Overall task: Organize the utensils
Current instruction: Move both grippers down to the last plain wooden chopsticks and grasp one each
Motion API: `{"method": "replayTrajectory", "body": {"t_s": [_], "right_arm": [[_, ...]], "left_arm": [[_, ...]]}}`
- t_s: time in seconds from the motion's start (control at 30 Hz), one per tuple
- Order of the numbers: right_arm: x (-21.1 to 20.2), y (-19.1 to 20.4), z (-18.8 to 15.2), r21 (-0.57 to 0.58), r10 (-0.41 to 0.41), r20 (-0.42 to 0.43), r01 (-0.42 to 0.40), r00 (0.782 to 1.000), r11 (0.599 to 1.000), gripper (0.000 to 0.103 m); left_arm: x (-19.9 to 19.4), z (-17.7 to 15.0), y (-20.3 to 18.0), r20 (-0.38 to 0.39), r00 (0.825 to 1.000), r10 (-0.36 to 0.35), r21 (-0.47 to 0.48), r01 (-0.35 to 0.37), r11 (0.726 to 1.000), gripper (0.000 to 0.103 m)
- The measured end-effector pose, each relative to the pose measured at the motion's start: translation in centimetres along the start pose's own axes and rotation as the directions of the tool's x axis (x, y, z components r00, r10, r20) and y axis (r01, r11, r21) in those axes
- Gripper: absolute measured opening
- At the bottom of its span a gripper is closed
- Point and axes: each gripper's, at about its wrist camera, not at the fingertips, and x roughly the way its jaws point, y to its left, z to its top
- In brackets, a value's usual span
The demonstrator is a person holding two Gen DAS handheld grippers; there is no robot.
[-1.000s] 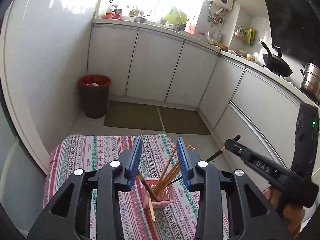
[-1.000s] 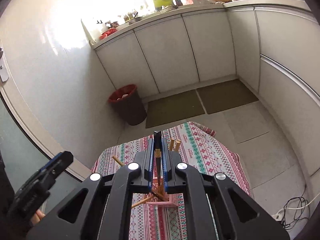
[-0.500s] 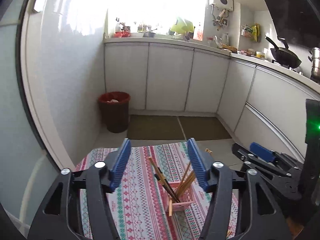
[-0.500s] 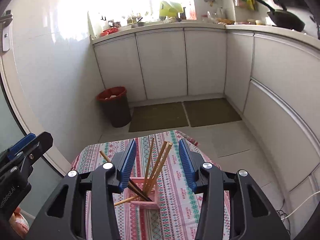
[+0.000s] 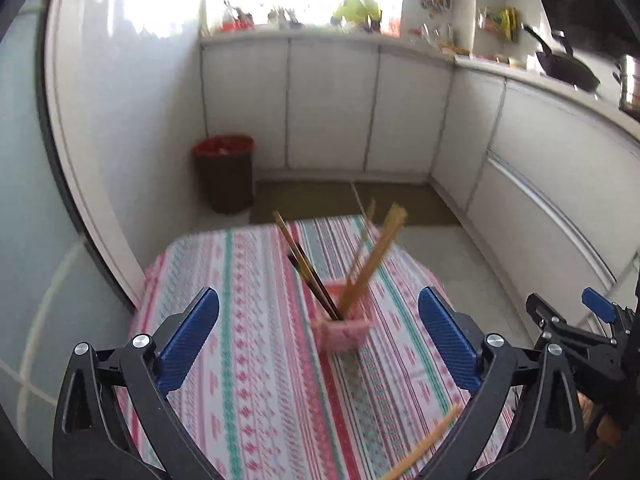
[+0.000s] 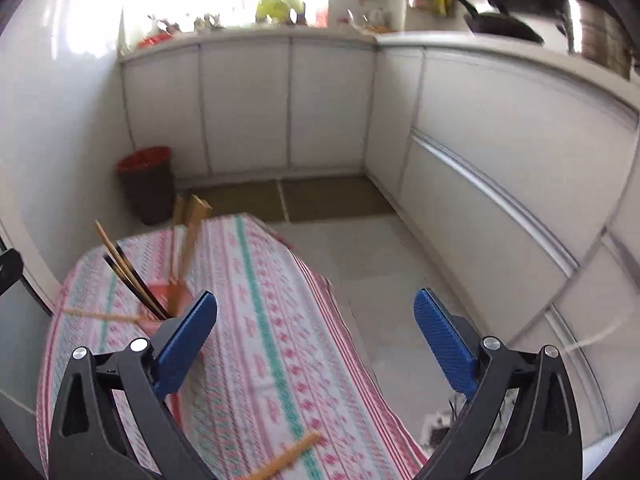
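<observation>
Two handheld grippers hover above a small table w/ a striped red, green and white cloth [image 5: 248,320]. The landmark is a pink holder [image 5: 344,326] standing upright on the cloth, near the table's middle.

The left gripper [image 5: 318,344] has its blue pads spread wide apart, holding nothing; the holder sits between and beyond the two pads, not touching either. The right gripper [image 6: 316,344] is also wide open and empty, off to the holder's right, over the table's right edge and the floor.

Inside the holder: several light wooden chopsticks [image 5: 376,248] leaning right, plus dark chopsticks [image 5: 312,276] leaning left. One light stick [image 6: 102,315] seems to jut out sideways from the holder's left, low down; whether it rests in or against the holder can't be told (motion blur). One loose chopstick [image 5: 424,446] lies on the cloth, well in front of the holder, close under the grippers.

Judgement: most sticks are stowed; the loose one in front of the holder looks like the next pickup. To do it well, a gripper should prob. come down w/ pads straddling the stick across its width, near mid-length so it doesn't tip, close firmly, lift, turn it upright, then lower it tip-first into the holder's open top. Risk: bumping the light holder or the leaning sticks, knocking it over.
</observation>
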Motion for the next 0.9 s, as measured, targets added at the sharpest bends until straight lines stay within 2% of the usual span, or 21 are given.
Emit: {"method": "replayTrajectory", "body": {"t_s": [0.07, 0.17, 0.23, 0.33, 0.4, 0.5, 0.57, 0.6, 0.67, 0.73, 0.8, 0.9], "right_arm": [[0.6, -1.9, -1.2, 0.044, -0.019, -0.049, 0.021, 0.999, 0.999, 0.096], [1.3, -5.0, -3.4, 0.125, -0.029, -0.131, 0.045, 0.991, 0.991, 0.096], [1.8, -6.7, -4.6, 0.187, -0.019, -0.19, 0.055, 0.982, 0.981, 0.096], [2.3, -9.1, -6.4, 0.302, 0.021, -0.262, 0.061, 0.965, 0.951, 0.096], [2.6, -10.5, -7.4, 0.378, 0.054, -0.297, 0.066, 0.953, 0.924, 0.096], [3.6, -11.6, -8.6, 0.445, 0.113, -0.344, 0.056, 0.932, 0.894, 0.096], [4.8, -12.2, -9.4, 0.504, 0.192, -0.391, 0.035, 0.9, 0.863, 0.096], [5.2, -12.4, -10.0, 0.534, 0.232, -0.409, 0.025, 0.882, 0.845, 0.096], [5.7, -12.7, -10.6, 0.571, 0.282, -0.431, 0.017, 0.857, 0.82, 0.096], [6.1, -12.5, -11.2, 0.583, 0.3, -0.445, 0.019, 0.844, 0.812, 0.096], [6.4, -12.5, -11.4, 0.589, 0.308, -0.451, 0.02, 0.838, 0.808, 0.096], [6.8, -12.4, -11.7, 0.604, 0.333, -0.46, 0.015, 0.823, 0.797, 0.096]], "left_arm": [[1.9, -1.5, -1.7, -0.092, 0.996, -0.02, 0.053, 0.025, 0.998, 0.096], [4.1, -3.6, -4.4, -0.189, 0.981, -0.043, 0.137, 0.07, 0.988, 0.096], [6.1, -5.2, -6.9, -0.264, 0.963, -0.062, 0.204, 0.118, 0.972, 0.096], [8.8, -7.5, -9.6, -0.38, 0.921, -0.083, 0.263, 0.193, 0.945, 0.096], [11.3, -9.3, -11.8, -0.481, 0.872, -0.092, 0.295, 0.26, 0.919, 0.096], [14.0, -11.4, -13.9, -0.58, 0.808, -0.103, 0.304, 0.332, 0.893, 0.095], [15.1, -12.4, -14.6, -0.617, 0.781, -0.097, 0.301, 0.348, 0.888, 0.092], [16.2, -12.9, -14.9, -0.645, 0.759, -0.087, 0.298, 0.355, 0.886, 0.088], [17.9, -13.6, -15.1, -0.679, 0.732, -0.061, 0.293, 0.347, 0.891, 0.085], [18.8, -14.0, -15.2, -0.696, 0.716, -0.052, 0.286, 0.343, 0.895, 0.082], [19.7, -14.6, -15.1, -0.717, 0.695, -0.041, 0.28, 0.342, 0.897, 0.074], [20.6, -15.1, -15.1, -0.731, 0.682, -0.033, 0.28, 0.343, 0.897, 0.074]]}}
